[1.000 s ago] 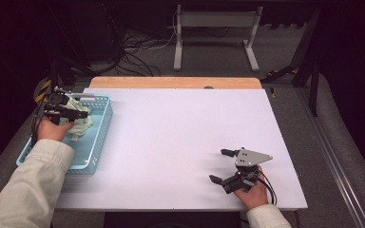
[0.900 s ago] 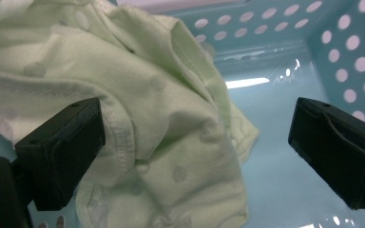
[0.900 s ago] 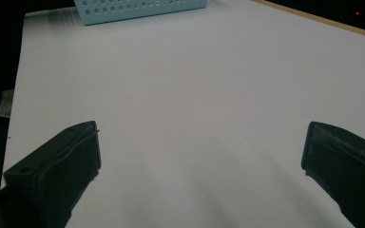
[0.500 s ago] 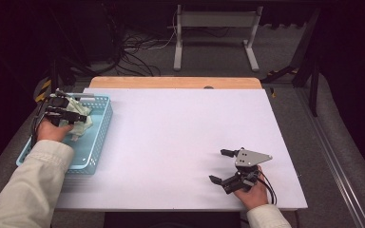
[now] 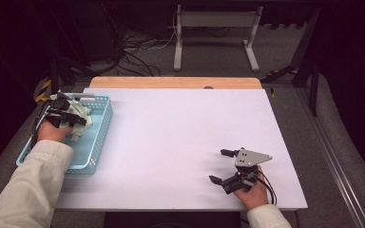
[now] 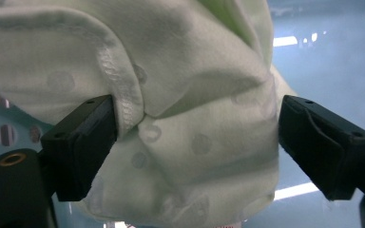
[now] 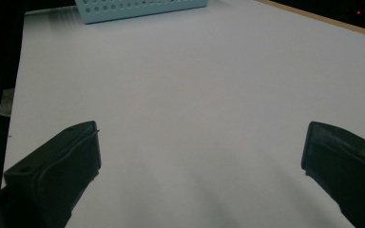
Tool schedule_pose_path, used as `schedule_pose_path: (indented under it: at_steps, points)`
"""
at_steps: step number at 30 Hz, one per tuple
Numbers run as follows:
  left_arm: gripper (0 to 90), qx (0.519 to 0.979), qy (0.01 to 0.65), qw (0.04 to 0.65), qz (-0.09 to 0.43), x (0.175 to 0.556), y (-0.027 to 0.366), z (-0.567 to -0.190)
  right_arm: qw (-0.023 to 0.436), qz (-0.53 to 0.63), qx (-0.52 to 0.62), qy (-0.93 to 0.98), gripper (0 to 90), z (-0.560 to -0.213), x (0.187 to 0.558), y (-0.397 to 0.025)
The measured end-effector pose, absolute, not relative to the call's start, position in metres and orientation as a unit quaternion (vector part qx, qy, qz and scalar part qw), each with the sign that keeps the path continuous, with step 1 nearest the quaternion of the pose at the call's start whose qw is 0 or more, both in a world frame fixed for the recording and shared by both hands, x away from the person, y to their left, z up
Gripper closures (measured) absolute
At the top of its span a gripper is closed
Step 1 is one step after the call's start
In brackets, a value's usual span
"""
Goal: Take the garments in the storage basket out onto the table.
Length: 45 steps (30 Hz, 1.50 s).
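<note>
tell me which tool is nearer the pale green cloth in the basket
Left. The left tool has its jaws around the pale green cloth; the right tool rests far across the table.

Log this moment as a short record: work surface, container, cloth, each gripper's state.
surface: white table
container: light blue basket at the table's left edge
cloth: pale green dotted cloth, over the basket
left gripper: jaws apart around the cloth, one jaw touching it
right gripper: open, holding nothing, at the table's near right
</note>
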<state>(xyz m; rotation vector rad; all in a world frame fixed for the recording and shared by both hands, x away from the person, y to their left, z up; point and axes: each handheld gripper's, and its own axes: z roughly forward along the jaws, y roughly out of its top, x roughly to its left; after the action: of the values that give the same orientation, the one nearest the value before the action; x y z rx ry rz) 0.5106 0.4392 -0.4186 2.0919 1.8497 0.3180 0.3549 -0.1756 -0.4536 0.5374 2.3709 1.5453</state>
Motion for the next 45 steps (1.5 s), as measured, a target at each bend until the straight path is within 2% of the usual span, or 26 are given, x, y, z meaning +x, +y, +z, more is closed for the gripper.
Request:
schedule_pose_path:
  at_steps: [5,13,16,23,26,31,45]
  points:
    - [17.7,0.734,0.652,0.159,0.101,0.511,0.440,-0.421,0.130,0.532,0.186,0.816,0.0,-0.454,0.355,-0.175]
    - [31.8,0.738,0.651,0.149,0.099,0.511,0.438,-0.423,0.130,0.533,0.186,0.815,0.1,-0.454,0.355,-0.176]
    - [41.2,0.740,0.648,0.146,0.105,0.511,0.438,-0.422,0.128,0.533,0.186,0.815,0.1,-0.454,0.355,-0.176]
    - [70.4,0.746,0.638,0.154,0.113,0.509,0.436,-0.418,0.128,0.532,0.187,0.816,0.1,-0.454,0.355,-0.176]
    - [78.7,0.744,0.636,0.163,0.122,0.508,0.438,-0.414,0.129,0.532,0.188,0.815,0.2,-0.454,0.355,-0.175]
    - [82.0,0.740,0.635,0.174,0.139,0.505,0.439,-0.407,0.129,0.532,0.188,0.815,0.2,-0.454,0.355,-0.176]
    - [82.6,0.712,0.609,0.263,0.230,0.484,0.440,-0.373,0.125,0.534,0.187,0.815,0.1,-0.454,0.355,-0.176]
